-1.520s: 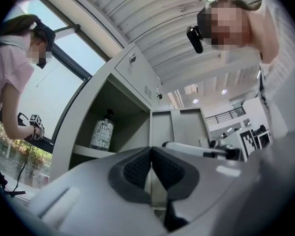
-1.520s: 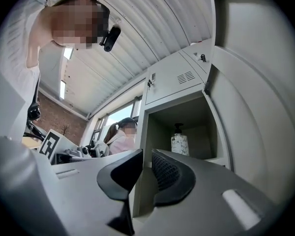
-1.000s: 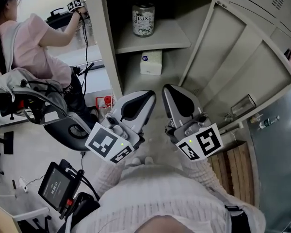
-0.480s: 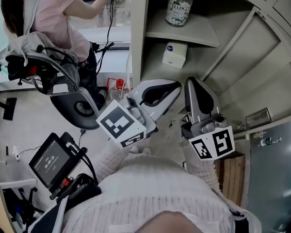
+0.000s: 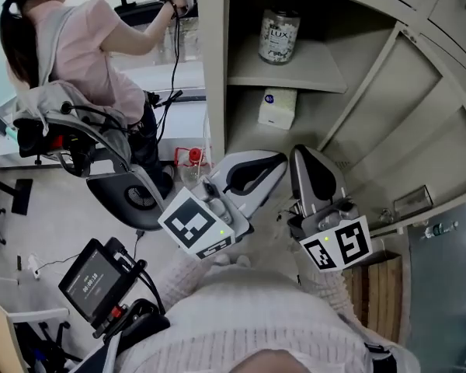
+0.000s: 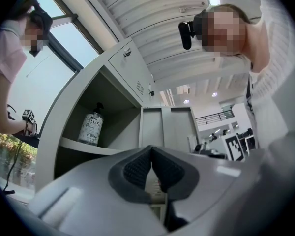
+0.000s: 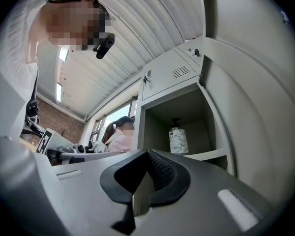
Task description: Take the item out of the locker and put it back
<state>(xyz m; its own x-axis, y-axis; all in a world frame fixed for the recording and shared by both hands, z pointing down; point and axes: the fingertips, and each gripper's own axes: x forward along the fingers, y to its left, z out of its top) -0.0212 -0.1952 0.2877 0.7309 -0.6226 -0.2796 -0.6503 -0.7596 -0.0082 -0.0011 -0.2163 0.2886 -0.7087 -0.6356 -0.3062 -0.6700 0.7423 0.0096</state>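
In locker [image 5: 213,68], bottle [image 5: 279,35] on upper shelf [image 5: 314,72], box [image 5: 277,108] below it, person [image 5: 81,53] at left.

The left grey two-jaw gripper with black pads [image 5: 270,164] and the matching right gripper [image 5: 301,155] sit side by side at frame centre, tips pointing up-frame, jaws closed with pads together. White knit sleeves [image 5: 179,274] extend from the lower edge.

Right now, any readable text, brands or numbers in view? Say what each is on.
"LUX": label on the pump bottle, standing on the locker's upper shelf.
Smaller print under that brand name: too small to read.
White box below it: blue round logo, too small to read.
Screen at lower left of the head view: light characters, too blurred to read.
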